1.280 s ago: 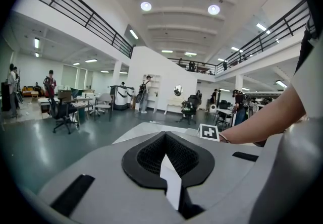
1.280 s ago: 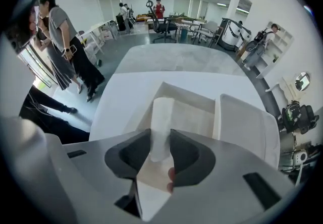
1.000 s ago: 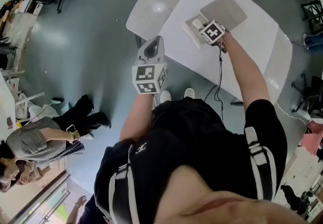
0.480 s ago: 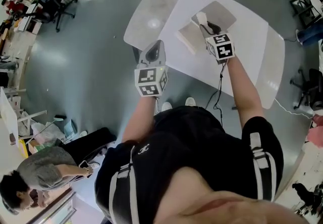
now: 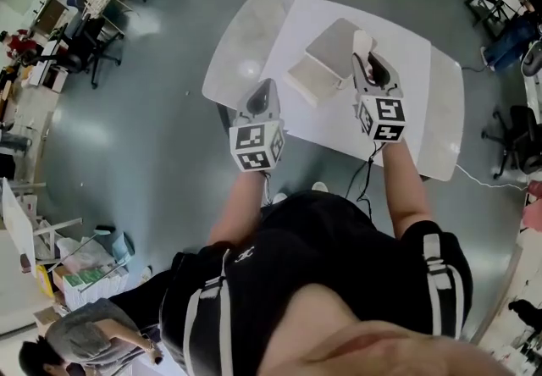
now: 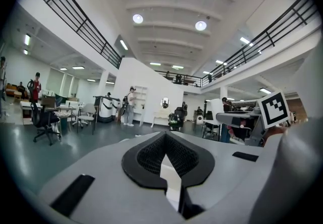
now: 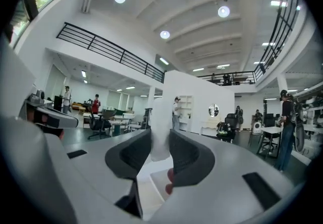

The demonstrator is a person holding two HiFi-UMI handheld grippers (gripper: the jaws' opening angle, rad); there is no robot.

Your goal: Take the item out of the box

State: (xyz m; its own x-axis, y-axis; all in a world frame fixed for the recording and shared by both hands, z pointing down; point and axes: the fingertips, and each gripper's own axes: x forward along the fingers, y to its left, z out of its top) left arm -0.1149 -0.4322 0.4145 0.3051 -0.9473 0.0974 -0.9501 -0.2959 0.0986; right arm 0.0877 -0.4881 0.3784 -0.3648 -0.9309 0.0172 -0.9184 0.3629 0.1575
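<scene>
On the white table (image 5: 415,61) an open white box (image 5: 308,79) lies with its grey lid (image 5: 334,46) folded back. My right gripper (image 5: 367,58) is raised above the table just right of the box, shut on a slim white item (image 5: 362,41) that sticks up past the jaws. In the right gripper view the white item (image 7: 161,117) stands pinched between the dark pads of the right gripper (image 7: 160,140). My left gripper (image 5: 264,86) hovers by the table's near left edge, jaws together and nothing in them. In the left gripper view the left gripper (image 6: 165,140) points out into the hall.
A cable (image 5: 369,171) hangs from the table's near edge down to the grey floor. Office chairs and desks (image 5: 89,27) stand at the far left, more chairs (image 5: 517,137) to the right. A person (image 5: 80,340) crouches by a crate at the lower left.
My right gripper has come up out of the box and back toward me with the white item in it. The left gripper has stayed by the table's edge.
</scene>
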